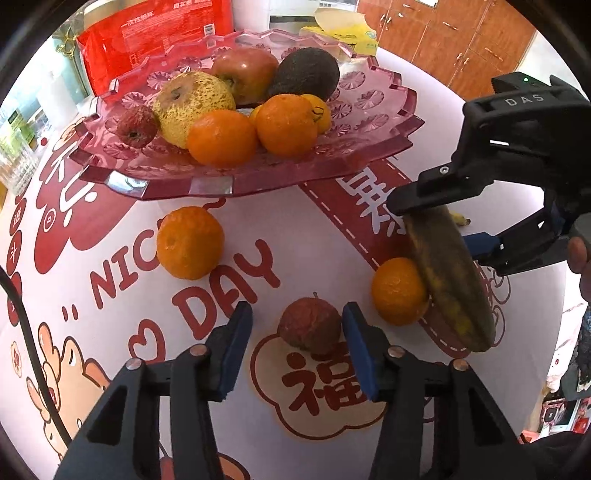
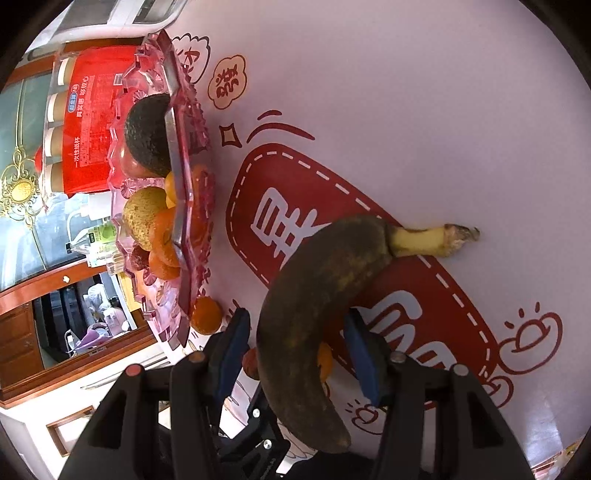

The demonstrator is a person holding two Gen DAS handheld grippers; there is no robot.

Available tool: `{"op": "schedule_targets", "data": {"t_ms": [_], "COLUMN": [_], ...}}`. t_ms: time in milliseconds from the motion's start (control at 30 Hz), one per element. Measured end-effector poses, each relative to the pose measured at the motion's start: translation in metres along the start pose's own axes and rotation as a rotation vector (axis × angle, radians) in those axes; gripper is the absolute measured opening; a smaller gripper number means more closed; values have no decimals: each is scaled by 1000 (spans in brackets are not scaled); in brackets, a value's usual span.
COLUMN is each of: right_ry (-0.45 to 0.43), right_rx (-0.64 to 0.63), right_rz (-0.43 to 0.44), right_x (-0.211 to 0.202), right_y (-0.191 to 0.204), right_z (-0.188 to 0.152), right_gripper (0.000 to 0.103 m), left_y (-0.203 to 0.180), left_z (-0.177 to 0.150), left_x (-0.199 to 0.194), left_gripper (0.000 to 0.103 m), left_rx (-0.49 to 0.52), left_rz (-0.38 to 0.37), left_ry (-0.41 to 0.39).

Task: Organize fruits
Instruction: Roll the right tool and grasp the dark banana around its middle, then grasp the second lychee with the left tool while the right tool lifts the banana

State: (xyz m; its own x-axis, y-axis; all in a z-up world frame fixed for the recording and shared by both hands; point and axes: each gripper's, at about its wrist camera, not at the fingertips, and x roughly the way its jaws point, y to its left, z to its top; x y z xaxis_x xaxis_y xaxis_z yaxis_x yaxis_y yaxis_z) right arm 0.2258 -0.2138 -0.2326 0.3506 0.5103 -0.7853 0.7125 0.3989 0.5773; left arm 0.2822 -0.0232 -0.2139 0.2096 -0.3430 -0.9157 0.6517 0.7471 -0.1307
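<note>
A pink glass fruit plate (image 1: 384, 107) holds an apple, an avocado (image 1: 304, 72), a pear, several oranges and a lychee; it also shows edge-on in the right wrist view (image 2: 177, 206). My left gripper (image 1: 297, 325) is open, its pads on either side of a brown lychee (image 1: 309, 325) on the table. My right gripper (image 2: 295, 350) is open around a dark overripe banana (image 2: 306, 325) lying on the cloth; it also shows in the left wrist view (image 1: 450, 277). Two oranges lie loose on the table (image 1: 190, 242), (image 1: 399, 291), the second against the banana.
A red packet (image 1: 155, 40) and a yellow tissue box (image 1: 347, 33) stand behind the plate. Glassware (image 1: 18, 162) stands at the left. The table has a white cloth with red print (image 1: 258, 266). Wooden cabinets (image 1: 461, 40) are behind.
</note>
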Motion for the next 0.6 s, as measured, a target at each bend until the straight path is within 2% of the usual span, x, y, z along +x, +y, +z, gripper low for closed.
{"op": "schedule_targets", "data": {"t_ms": [133,233,600], "right_ry": [-8,-12,-41], "right_rx": [-14,-23,-84], "right_rz": [-1,-11,-9], "right_x": [-2,-4,-19], "right_y": [1,3,7], "right_z": [1,0,-9], "right_gripper": [38,37,33], "left_y": [0,0,-5], "left_z": [2,4,-3], "left_x": [0,1,-12], "left_gripper": [35,30,29], "left_rx": [5,7,-11], "left_rz": [-22,-36,-49], "left_ry": [-4,-5,-24]}}
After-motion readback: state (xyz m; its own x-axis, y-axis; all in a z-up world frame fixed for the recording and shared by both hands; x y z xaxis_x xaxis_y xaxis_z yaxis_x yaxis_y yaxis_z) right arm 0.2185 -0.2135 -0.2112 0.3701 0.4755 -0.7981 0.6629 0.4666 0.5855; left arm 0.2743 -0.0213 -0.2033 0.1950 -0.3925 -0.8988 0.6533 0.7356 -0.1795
